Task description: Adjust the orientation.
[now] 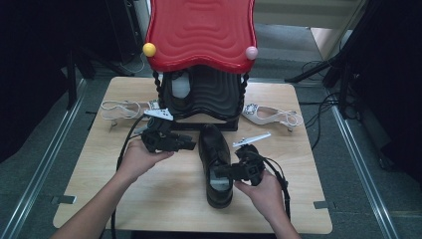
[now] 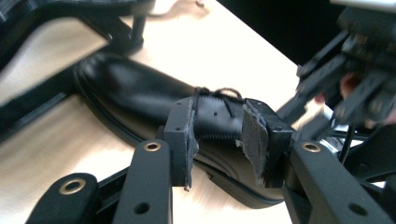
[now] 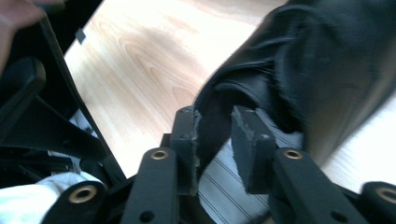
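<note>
Item: black leather shoe (image 1: 215, 164), counter (image 1: 99, 169) centre, toe toward 12 o'clock, before the red-roofed rack (image 1: 201, 35). Judged moderately heavy, glossy and slippery; collar soft. Best hold: collar rim. Left gripper (image 1: 191, 144) at 9 o'clock, fingers apart, empty. Right gripper (image 1: 219, 172) at 4 o'clock, fingers parted astride collar.

I note the shoe (image 1: 215, 159) lying on the table (image 1: 164, 199), toe toward the stand (image 1: 204, 74) at the far edge. One sandal (image 1: 124, 109) lies left of the stand, another sandal (image 1: 271, 116) right. My left gripper (image 1: 188, 144) sits left of the shoe, my right gripper (image 1: 221, 172) over its heel opening.
</note>
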Demonstrator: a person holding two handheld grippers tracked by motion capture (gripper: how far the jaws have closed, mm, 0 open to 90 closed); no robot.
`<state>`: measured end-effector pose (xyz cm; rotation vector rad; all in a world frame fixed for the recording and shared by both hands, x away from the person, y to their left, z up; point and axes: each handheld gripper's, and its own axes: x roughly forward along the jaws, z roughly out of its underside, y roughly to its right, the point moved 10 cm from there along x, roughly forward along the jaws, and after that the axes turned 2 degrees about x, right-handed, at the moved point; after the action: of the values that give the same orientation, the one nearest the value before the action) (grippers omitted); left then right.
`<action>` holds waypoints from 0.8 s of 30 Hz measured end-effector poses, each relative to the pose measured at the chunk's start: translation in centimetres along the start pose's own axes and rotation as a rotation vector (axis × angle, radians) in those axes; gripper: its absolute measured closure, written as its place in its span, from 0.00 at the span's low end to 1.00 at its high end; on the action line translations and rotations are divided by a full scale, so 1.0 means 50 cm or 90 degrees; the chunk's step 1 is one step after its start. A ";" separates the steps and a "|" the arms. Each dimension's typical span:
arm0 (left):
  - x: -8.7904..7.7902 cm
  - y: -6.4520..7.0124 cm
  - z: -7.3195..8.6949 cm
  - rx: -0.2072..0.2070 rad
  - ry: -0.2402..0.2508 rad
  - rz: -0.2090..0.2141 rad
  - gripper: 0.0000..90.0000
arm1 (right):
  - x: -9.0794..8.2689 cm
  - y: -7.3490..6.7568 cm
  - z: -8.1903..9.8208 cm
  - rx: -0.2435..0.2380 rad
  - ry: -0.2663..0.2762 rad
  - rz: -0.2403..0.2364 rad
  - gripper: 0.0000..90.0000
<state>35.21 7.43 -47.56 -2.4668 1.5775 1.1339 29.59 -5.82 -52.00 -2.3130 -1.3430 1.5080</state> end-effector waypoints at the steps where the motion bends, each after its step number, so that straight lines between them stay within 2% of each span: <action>1: -0.005 0.000 -0.008 0.003 -0.001 -0.003 0.71 | 0.006 -0.003 -0.001 0.000 -0.008 0.003 0.76; 3: -0.015 -0.002 -0.021 0.011 0.000 -0.008 0.71 | 0.020 -0.011 -0.003 -0.009 -0.022 0.008 0.76; 5: -0.025 -0.004 -0.033 0.015 0.001 -0.008 0.73 | 0.033 -0.019 -0.003 0.001 -0.042 0.007 0.72; 8: -0.036 -0.002 -0.047 0.019 -0.002 0.010 0.82 | 0.046 -0.027 -0.007 0.012 -0.052 0.012 0.71; 10: -0.042 -0.004 -0.056 0.021 0.002 0.009 0.88 | 0.057 -0.032 -0.008 0.021 -0.065 0.017 0.70; 16: -0.059 -0.008 -0.081 0.034 0.011 0.000 0.92 | 0.081 -0.028 -0.002 0.034 -0.096 0.044 0.69; 18: -0.062 -0.010 -0.087 0.035 0.015 -0.003 0.92 | 0.093 -0.027 0.001 0.036 -0.107 0.064 0.70; 21: -0.066 -0.012 -0.097 0.035 0.019 -0.007 0.92 | 0.100 -0.023 -0.003 0.037 -0.107 0.076 0.69; 24: -0.071 -0.014 -0.105 0.038 0.014 -0.011 0.93 | 0.106 -0.013 0.003 0.040 -0.117 0.113 0.69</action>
<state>37.90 8.66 -41.93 -2.4581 1.5689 1.0457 29.79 -1.78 -55.51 -2.3590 -1.1325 1.8275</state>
